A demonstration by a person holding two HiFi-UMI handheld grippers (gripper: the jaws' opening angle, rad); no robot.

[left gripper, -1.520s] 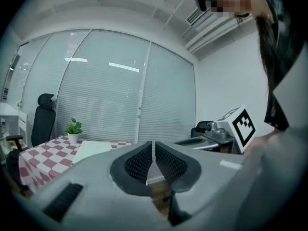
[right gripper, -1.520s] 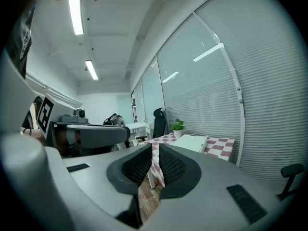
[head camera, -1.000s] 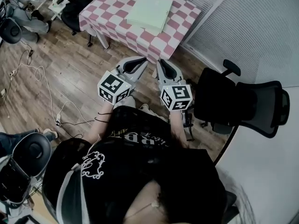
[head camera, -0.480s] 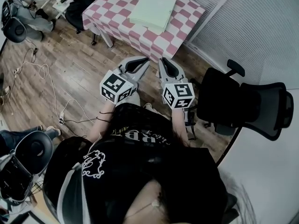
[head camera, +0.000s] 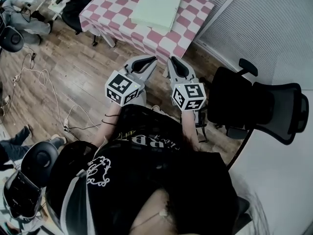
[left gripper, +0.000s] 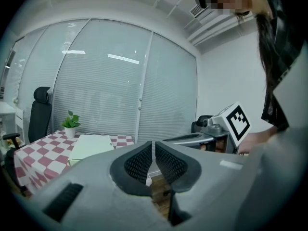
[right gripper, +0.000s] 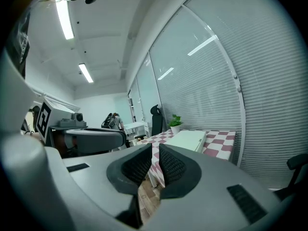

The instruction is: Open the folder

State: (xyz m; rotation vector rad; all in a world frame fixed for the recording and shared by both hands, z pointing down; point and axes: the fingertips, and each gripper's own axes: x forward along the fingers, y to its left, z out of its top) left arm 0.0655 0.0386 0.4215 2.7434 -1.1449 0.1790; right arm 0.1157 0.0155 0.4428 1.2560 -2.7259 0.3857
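A pale green folder [head camera: 156,6] lies shut on the pink-and-white checked table [head camera: 122,4] ahead of me. Both grippers are held side by side in front of my body, short of the table's near edge. My left gripper [head camera: 148,60] is shut with nothing in it, and my right gripper [head camera: 174,61] is shut and empty too. Past the closed pads in the left gripper view [left gripper: 154,144], the folder [left gripper: 89,146] shows to the left. In the right gripper view [right gripper: 155,147] the folder [right gripper: 187,139] lies just beyond the tips.
A black office chair [head camera: 254,106] stands close at my right. White cables [head camera: 44,82] trail over the wooden floor at left, near another chair [head camera: 34,163]. A small potted plant [left gripper: 70,124] stands on the table's far side. Blinds cover the glass walls.
Both grippers have edged forward toward the table, still side by side and still shut. The folder has not moved.
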